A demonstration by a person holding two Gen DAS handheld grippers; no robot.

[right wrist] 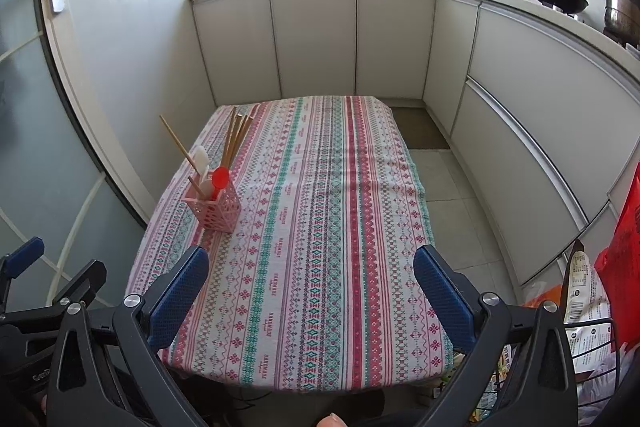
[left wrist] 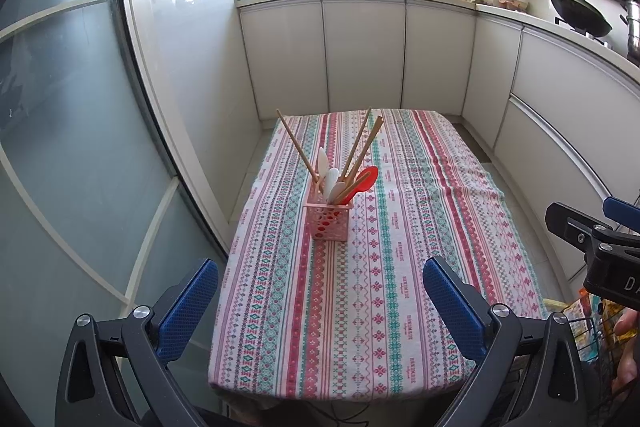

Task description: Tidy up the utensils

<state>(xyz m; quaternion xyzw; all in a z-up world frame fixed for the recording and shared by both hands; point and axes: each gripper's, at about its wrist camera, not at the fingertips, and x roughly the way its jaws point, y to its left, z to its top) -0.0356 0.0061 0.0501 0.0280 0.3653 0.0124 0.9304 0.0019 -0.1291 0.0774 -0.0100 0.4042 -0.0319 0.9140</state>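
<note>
Left wrist: utensils (left wrist: 344, 163) upright in pink holder (left wrist: 328, 223), tongs (left wrist: 320, 311) apart.

Right gripper (right wrist: 311, 277) hangs wide open above the striped tablecloth (right wrist: 320, 227); pink utensil holder (right wrist: 214, 209) stands upright, far left.

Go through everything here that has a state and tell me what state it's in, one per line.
left gripper: open, empty
right gripper: open, empty
pink holder: upright on tablecloth
chopsticks: standing in holder, leaning outward
white spoons: in holder
red spoon: in holder, tilted
cabinet doors: closed
</note>
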